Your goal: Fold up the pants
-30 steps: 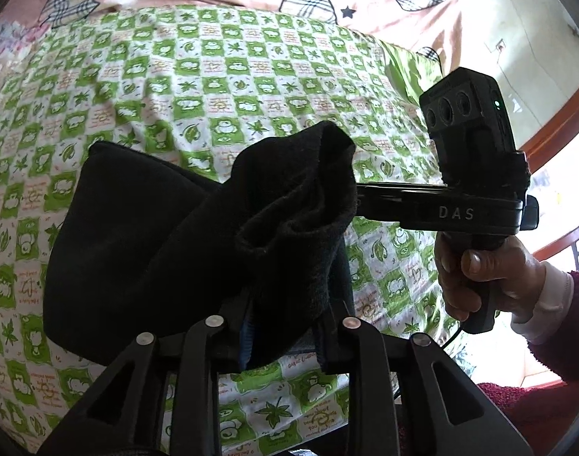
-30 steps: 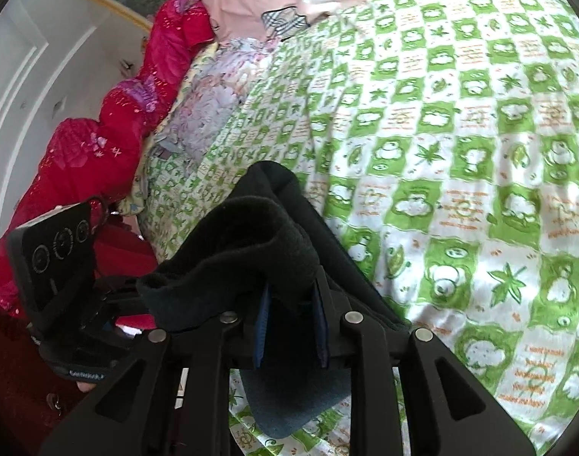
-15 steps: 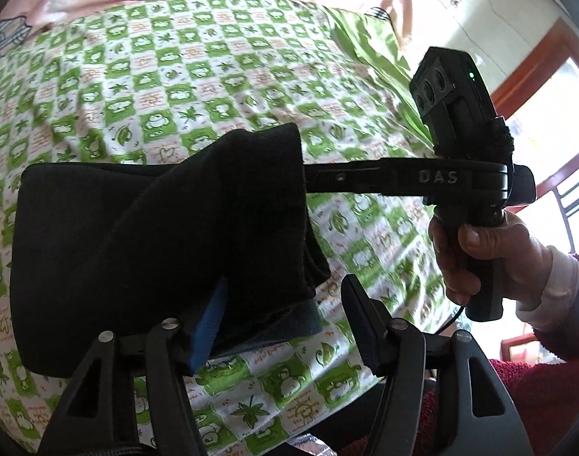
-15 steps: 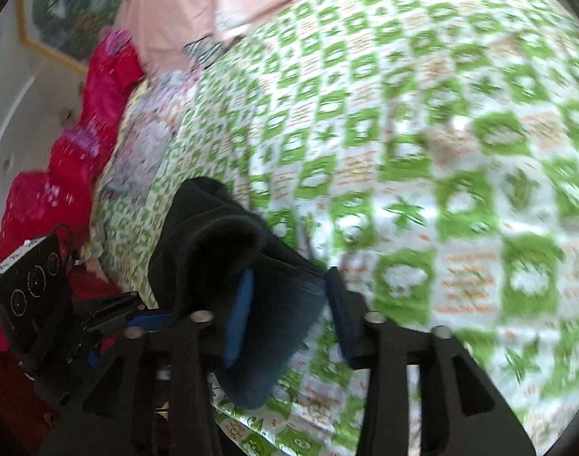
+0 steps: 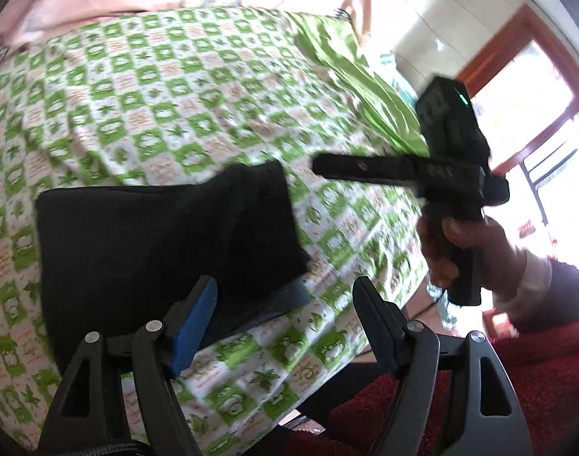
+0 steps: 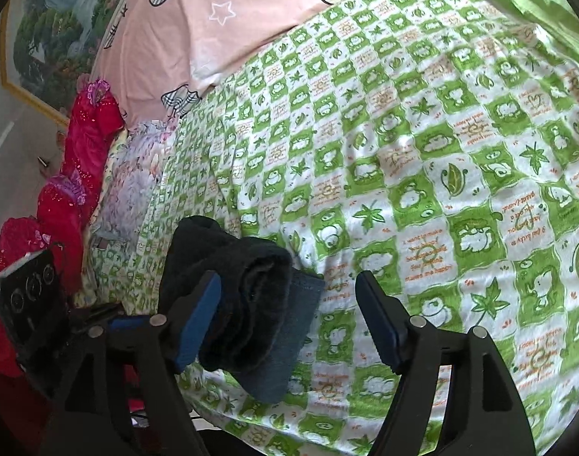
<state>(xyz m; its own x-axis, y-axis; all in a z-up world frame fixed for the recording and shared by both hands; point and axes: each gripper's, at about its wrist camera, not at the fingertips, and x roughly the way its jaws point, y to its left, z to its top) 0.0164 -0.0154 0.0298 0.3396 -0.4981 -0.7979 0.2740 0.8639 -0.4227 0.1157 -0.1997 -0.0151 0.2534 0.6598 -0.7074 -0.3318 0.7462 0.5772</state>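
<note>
The dark pants (image 5: 164, 235) lie folded into a thick rectangle on the green-and-white checked bedspread (image 5: 168, 87), near the bed's front edge. My left gripper (image 5: 285, 304) is open and empty, just in front of the folded stack. My right gripper (image 6: 287, 306) is open and empty beside the stack's end; the pants (image 6: 244, 304) show there as a layered roll over a blue-grey layer. The right gripper also shows in the left wrist view (image 5: 327, 167), held by a hand, clear of the pants. The left gripper body appears at the left of the right wrist view (image 6: 27, 304).
A pink pillow or quilt (image 6: 221, 19) lies at the head of the bed. Red padded clothing (image 6: 80, 152) and a floral cloth (image 6: 130, 190) sit along the bed's side. A bright window with a red frame (image 5: 536, 87) is at the right. The bed edge runs just below the pants.
Both grippers opened and let go of the pants, which dropped flat onto the bed as a folded stack. Both grippers have pulled back from the cloth.
</note>
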